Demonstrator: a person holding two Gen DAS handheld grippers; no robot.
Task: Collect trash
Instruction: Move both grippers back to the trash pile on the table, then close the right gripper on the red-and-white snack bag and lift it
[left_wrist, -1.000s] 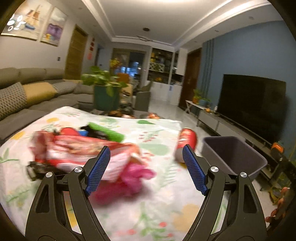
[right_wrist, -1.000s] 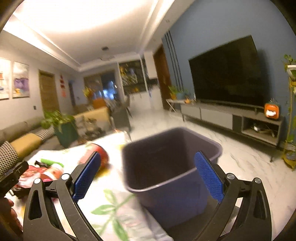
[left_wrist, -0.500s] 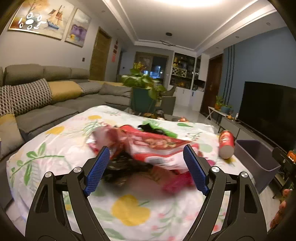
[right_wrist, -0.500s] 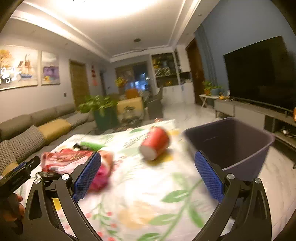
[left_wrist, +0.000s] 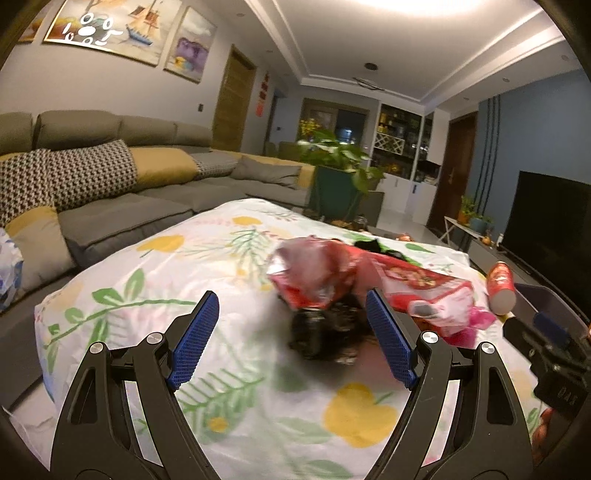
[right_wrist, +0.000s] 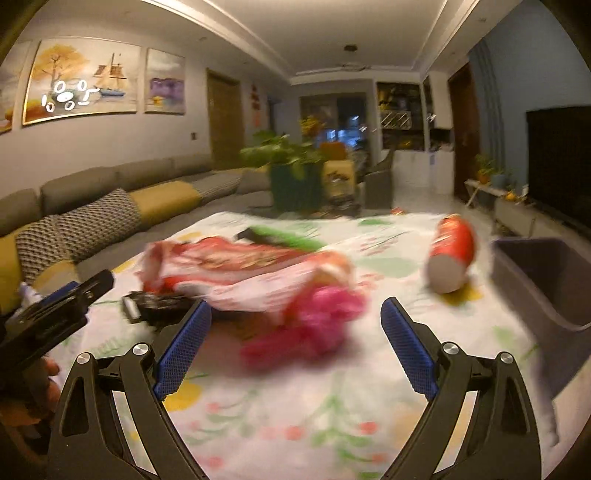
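Both tools gaped empty: left gripper (left_wrist: 291, 339), right gripper (right_wrist: 295, 343) | right view alone showed pink wad (right_wrist: 314, 325) nearest, green stick (right_wrist: 291, 238) beyond | black wrapper (left_wrist: 325, 332) between left fingers | red snack bag (right_wrist: 240, 269) mid-cloth | red can (right_wrist: 450, 258) lying beside grey bin (right_wrist: 535, 288) | print blurred, unreadable

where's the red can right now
The red can lies on its side on the floral cloth, right of the snack bags and just left of the grey bin in the right wrist view.
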